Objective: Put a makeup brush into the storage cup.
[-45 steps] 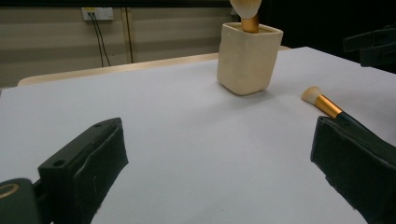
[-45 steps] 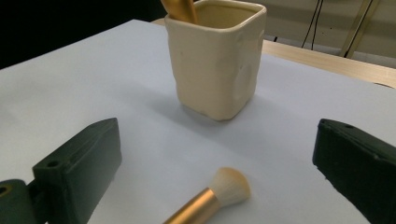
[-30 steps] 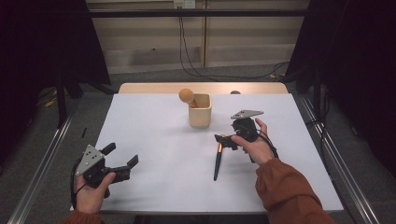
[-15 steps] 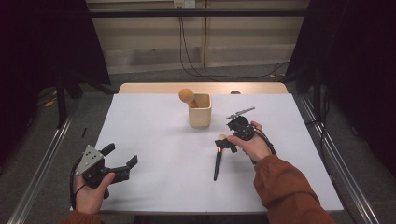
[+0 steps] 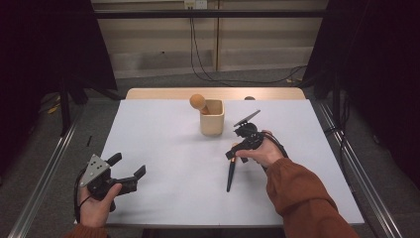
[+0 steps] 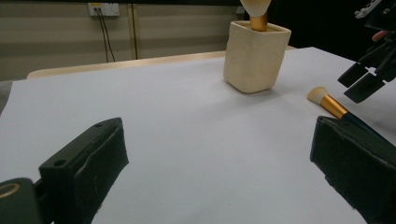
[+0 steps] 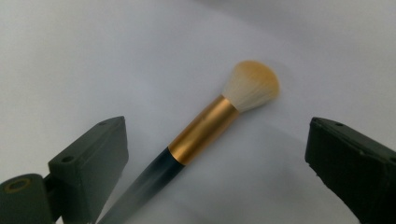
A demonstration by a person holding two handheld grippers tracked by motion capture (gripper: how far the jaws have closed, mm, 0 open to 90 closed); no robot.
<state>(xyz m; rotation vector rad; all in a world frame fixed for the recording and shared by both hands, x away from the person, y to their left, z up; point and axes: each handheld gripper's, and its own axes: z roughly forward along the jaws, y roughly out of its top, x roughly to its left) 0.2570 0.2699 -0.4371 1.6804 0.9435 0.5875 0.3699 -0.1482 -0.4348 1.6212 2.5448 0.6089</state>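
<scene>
A makeup brush (image 7: 201, 130) with a black handle, gold ferrule and pale, orange-tipped bristles lies flat on the white table. My right gripper (image 7: 217, 140) is open just above it, one jaw on each side of the ferrule, touching nothing. From the high view the brush (image 5: 230, 176) points toward the person, and the right gripper (image 5: 236, 147) hangs over its head end. A beige square cup (image 5: 212, 120) holds a second brush (image 5: 197, 102) upright. My left gripper (image 5: 128, 165) is open and holds nothing near the front left; its own view shows the cup (image 6: 256, 56) and the lying brush (image 6: 327, 100) beyond it.
The white table top (image 5: 163, 139) spans the frame, with a wooden strip (image 5: 148, 93) along its far edge. Metal rails (image 5: 49, 163) run along both sides on the floor. Cables (image 5: 198, 54) hang on the back wall.
My right gripper has moved down and slightly left onto the brush's head end and tilted toward it. The left gripper has barely shifted.
</scene>
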